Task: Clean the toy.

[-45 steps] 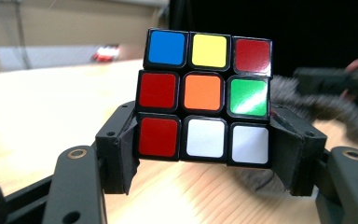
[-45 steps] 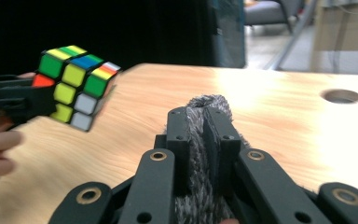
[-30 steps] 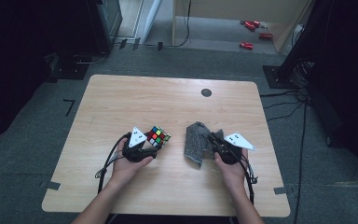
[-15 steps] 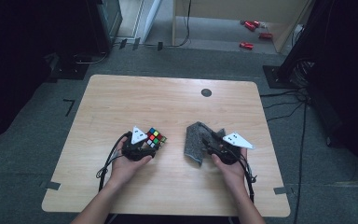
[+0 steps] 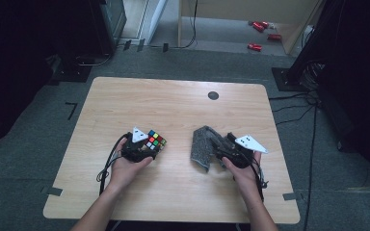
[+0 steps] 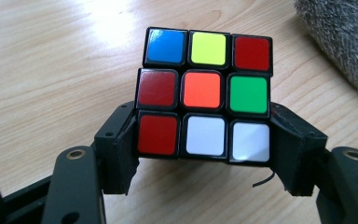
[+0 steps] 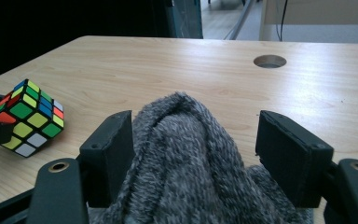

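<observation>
A scrambled colour cube (image 5: pixel 155 140) sits tilted at the table's left middle. My left gripper (image 5: pixel 149 147) is shut on it. In the left gripper view both pads clamp the bottom row of the cube (image 6: pixel 205 93) between the left gripper's (image 6: pixel 205 154) jaws. To the right lies a crumpled grey fleece cloth (image 5: pixel 204 144), and my right gripper (image 5: pixel 223 150) reaches into it from the right. The right gripper's (image 7: pixel 196 154) jaws have just been opening. The cloth (image 7: pixel 186 140) bulges between them and a gap shows at one pad. The cube (image 7: pixel 28 116) shows at that view's left.
The wooden table (image 5: pixel 173 101) has a round cable hole (image 5: pixel 213 95) at its far middle. Cables trail from both grippers toward the front edge. Red items (image 5: pixel 255 46) lie on the floor beyond the table, and dark stands flank it.
Both hands and the cube keep their places. The cloth's fold at the right gripper looks slightly looser than before.
</observation>
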Demonstrator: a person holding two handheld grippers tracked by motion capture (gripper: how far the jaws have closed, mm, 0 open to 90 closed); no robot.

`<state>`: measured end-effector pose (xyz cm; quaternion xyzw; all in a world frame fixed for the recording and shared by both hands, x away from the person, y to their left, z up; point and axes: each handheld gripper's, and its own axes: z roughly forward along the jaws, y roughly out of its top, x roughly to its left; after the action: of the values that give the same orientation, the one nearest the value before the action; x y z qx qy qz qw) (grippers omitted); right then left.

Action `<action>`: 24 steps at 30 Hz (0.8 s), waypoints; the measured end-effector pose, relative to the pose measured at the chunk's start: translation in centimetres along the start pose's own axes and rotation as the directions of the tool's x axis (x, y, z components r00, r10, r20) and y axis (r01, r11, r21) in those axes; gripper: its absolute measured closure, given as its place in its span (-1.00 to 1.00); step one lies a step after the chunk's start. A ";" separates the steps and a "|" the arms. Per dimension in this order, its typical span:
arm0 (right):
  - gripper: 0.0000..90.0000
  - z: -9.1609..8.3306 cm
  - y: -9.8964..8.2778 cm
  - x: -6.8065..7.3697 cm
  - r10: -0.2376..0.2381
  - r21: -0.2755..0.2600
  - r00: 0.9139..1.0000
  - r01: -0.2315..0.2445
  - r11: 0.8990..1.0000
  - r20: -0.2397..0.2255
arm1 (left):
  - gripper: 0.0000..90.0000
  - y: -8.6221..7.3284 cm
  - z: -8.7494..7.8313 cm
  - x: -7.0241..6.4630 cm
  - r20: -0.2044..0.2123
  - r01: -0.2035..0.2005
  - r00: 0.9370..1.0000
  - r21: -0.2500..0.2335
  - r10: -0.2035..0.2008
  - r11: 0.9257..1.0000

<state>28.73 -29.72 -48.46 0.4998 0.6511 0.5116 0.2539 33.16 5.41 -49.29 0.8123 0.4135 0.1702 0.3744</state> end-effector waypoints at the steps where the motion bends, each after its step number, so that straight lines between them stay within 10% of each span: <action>1: -0.38 0.0 0.0 0.0 -0.003 0.003 1.000 0.003 1.000 0.001 | -0.23 -0.1 0.1 0.0 0.002 -0.003 1.000 -0.008 0.003 1.000; 14: -0.57 0.5 -0.4 0.8 -0.047 0.025 0.998 0.046 0.999 0.030 | -0.25 -0.8 1.2 -0.3 -0.018 -0.034 0.999 -0.016 0.033 0.999; 21: -0.65 1.8 -1.2 2.2 -0.031 0.090 1.000 0.031 0.995 0.003 | -0.27 -1.2 1.7 -0.4 -0.035 -0.038 0.999 0.000 0.038 0.999; 24: -0.55 2.7 -2.0 3.0 -0.096 0.175 0.994 0.084 0.981 0.058 | -0.25 -1.2 1.7 -0.6 -0.048 -0.048 0.998 -0.005 0.048 0.999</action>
<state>29.16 -25.86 -50.67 0.5066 0.7060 0.4246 0.2541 33.13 4.61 -51.29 0.8165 0.4024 0.1998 0.3626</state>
